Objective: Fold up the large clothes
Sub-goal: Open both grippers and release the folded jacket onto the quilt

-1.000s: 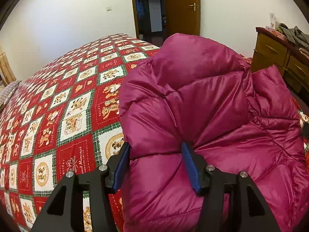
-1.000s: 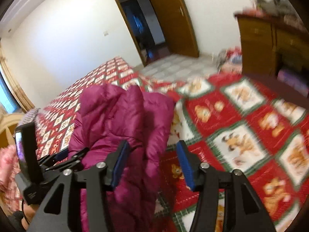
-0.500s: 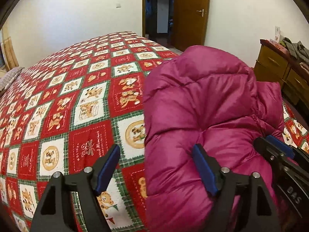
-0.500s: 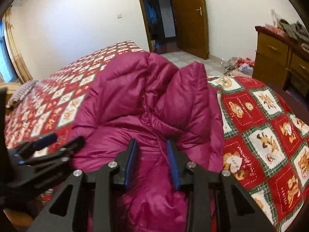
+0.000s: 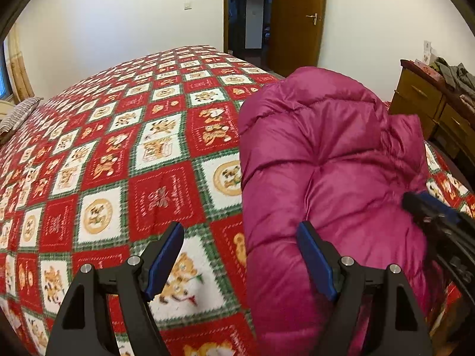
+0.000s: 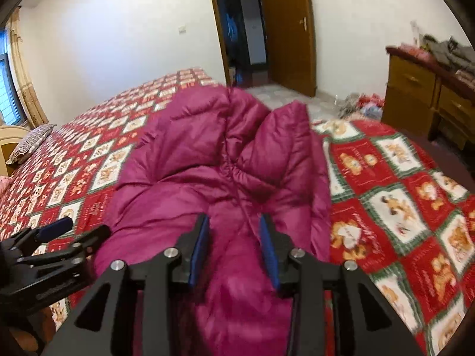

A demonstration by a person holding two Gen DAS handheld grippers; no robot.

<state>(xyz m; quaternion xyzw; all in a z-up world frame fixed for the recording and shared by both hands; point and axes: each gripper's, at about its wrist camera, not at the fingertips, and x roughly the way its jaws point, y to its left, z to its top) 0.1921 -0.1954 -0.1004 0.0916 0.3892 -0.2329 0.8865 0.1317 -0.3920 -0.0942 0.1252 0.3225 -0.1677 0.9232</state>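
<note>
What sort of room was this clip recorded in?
A home bedroom, most likely: a large bed under a red patterned quilt, a wooden dresser with clothes piled on top, and an open wooden door. A magenta puffer jacket lies on the bed.

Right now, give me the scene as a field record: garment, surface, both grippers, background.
garment: puffy magenta quilted down jacket, bundled in a heap on the bed
surface: red, white and green checked bedspread with bear prints
left gripper: open, straddling the jacket's left edge, not pinching it
right gripper: jaws opening, jacket fabric between them
background: brown wooden door ajar; wooden drawer chest at right with clothes piled on top
</note>
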